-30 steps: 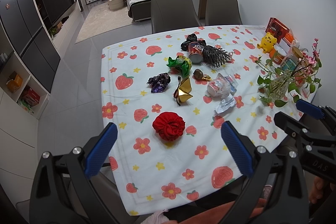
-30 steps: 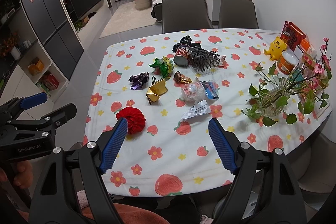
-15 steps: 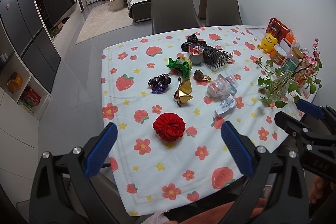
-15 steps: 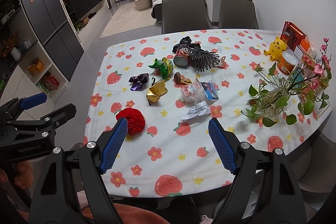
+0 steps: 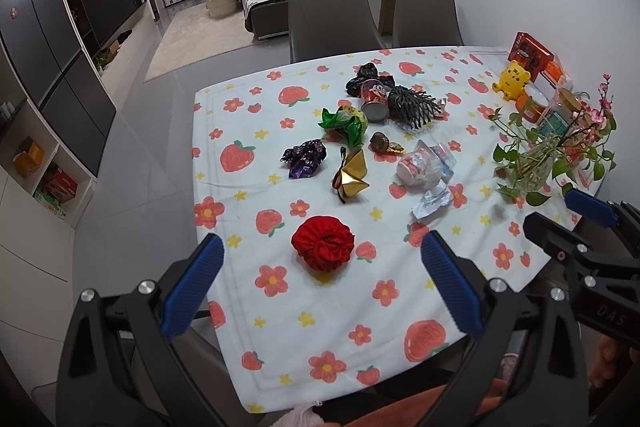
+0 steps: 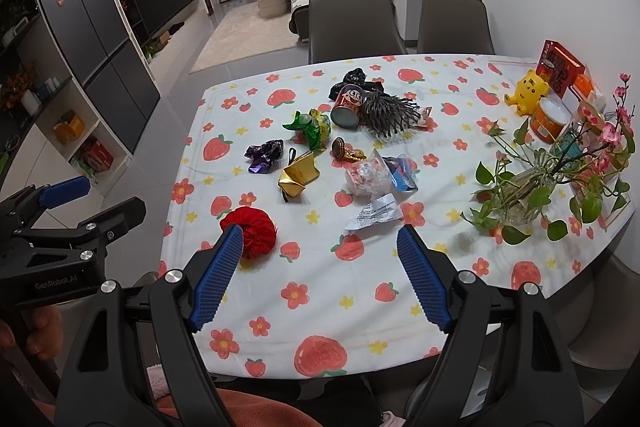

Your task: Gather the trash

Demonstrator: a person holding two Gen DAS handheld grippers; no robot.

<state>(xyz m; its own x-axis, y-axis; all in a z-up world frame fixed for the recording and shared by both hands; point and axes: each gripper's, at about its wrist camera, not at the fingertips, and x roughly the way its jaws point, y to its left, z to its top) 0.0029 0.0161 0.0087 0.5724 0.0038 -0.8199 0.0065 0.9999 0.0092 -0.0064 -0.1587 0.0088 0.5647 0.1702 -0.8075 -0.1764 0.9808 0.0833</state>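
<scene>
Both grippers, left [image 5: 320, 283] and right [image 6: 320, 275], are held empty with fingers wide apart above the near table edge, ready for the trash [image 5: 352, 143] scattered mid-table.

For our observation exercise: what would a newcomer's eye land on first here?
Likely the red crumpled ball, alone on the strawberry tablecloth nearest both open grippers. Beyond it, a cluster of litter: gold wrapper, purple wrapper, tipped can. A leafy vase stands at the right edge.

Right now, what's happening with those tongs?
Left tongs open, empty. Right tongs open, empty. Red wad nearest, untouched on the tablecloth. Nothing blocking it.
</scene>
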